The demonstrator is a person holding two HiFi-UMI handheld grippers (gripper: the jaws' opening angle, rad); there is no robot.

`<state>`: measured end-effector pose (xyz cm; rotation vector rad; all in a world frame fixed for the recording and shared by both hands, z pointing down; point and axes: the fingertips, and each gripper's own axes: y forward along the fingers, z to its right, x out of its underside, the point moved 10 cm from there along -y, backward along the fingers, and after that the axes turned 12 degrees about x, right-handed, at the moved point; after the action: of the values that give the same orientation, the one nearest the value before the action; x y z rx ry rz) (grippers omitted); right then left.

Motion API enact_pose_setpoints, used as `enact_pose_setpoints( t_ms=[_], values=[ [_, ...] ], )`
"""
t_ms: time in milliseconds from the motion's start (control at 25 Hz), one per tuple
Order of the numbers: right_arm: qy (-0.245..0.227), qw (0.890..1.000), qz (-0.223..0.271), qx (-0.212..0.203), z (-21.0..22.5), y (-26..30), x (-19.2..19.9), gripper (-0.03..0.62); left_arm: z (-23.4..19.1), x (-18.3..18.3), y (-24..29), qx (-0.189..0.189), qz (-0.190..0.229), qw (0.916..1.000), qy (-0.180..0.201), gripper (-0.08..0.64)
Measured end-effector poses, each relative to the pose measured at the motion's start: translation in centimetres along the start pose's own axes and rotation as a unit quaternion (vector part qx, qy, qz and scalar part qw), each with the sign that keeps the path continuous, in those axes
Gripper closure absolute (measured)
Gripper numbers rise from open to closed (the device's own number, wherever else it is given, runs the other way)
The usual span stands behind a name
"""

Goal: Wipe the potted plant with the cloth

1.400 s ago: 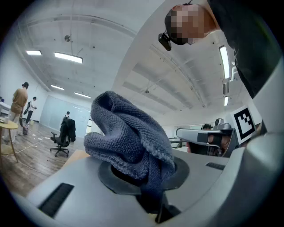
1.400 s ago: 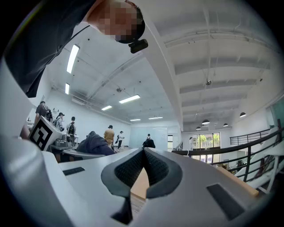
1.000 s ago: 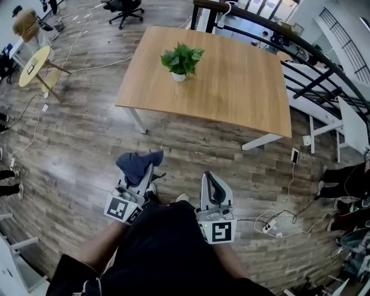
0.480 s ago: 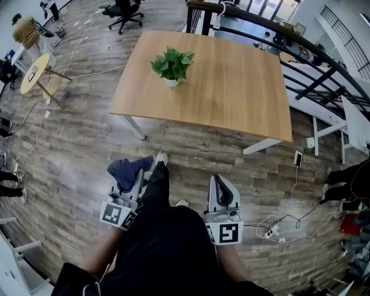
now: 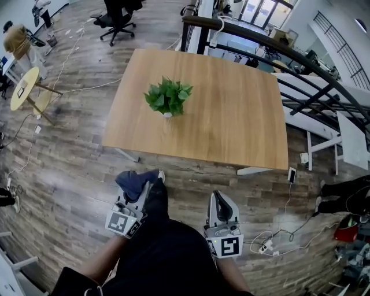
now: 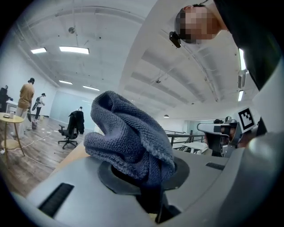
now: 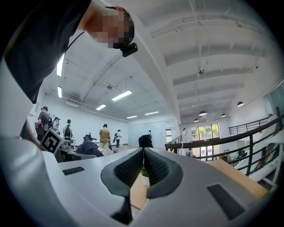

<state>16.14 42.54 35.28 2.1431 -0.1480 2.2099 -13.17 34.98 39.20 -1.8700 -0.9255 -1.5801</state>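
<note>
A small green potted plant (image 5: 168, 97) in a white pot stands left of centre on a wooden table (image 5: 231, 110). My left gripper (image 5: 139, 189) is short of the table's near edge, over the floor, shut on a crumpled blue-grey cloth (image 5: 134, 181). The left gripper view shows the cloth (image 6: 128, 142) bunched up from between the jaws. My right gripper (image 5: 220, 203) is beside it, shut and holding nothing. In the right gripper view its jaws (image 7: 143, 167) meet, and the plant (image 7: 143, 174) peeks out just behind them.
A black railing (image 5: 272, 46) runs behind and to the right of the table. Cables and a power strip (image 5: 269, 244) lie on the wood floor at right. A round yellow side table (image 5: 24, 88) and an office chair (image 5: 115, 14) stand at left. People stand far off.
The table and plant have come closer and lower in the head view as I walked towards them. Both grippers moved forward together; the cloth stays in the left one.
</note>
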Motion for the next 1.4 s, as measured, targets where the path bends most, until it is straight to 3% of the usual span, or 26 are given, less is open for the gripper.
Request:
enact_pose_setpoints(
  t_ms=[200, 400, 600, 760, 1000, 1240, 1400],
  values=[
    [-0.037, 0.999, 0.011, -0.006, 0.6, 7.2, 0.9, 0.575, -5.4, -1.7, 4.4, 0.023, -0.019, 0.9996, 0.001, 0.468],
    [0.075, 0.993, 0.029, -0.081, -0.2, 14.9, 1.5, 0.574, -12.3, -0.6, 6.4, 0.038, -0.065, 0.9970, 0.017, 0.468],
    [0.055, 0.993, 0.018, -0.099, -0.5, 20.3, 2.3, 0.574, -16.7, 0.2, 9.0, 0.029, -0.084, 0.9960, 0.010, 0.468],
    [0.013, 0.990, 0.010, -0.137, 0.6, 22.1, 2.9, 0.574, -17.4, 0.6, 11.3, 0.049, -0.095, 0.9934, 0.042, 0.468],
    [-0.001, 0.986, 0.008, -0.166, 2.5, 24.9, 2.0, 0.574, -17.9, 0.1, 14.1, 0.032, -0.070, 0.9968, 0.020, 0.468],
    [-0.012, 0.985, -0.004, -0.172, 3.4, 26.0, 3.8, 0.574, -19.1, -0.9, 15.5, 0.009, -0.055, 0.9984, 0.011, 0.468],
    [0.003, 0.990, -0.041, -0.133, 1.7, 23.9, 4.0, 0.574, -20.2, -1.0, 15.0, 0.036, -0.072, 0.9967, 0.012, 0.468]
  ],
)
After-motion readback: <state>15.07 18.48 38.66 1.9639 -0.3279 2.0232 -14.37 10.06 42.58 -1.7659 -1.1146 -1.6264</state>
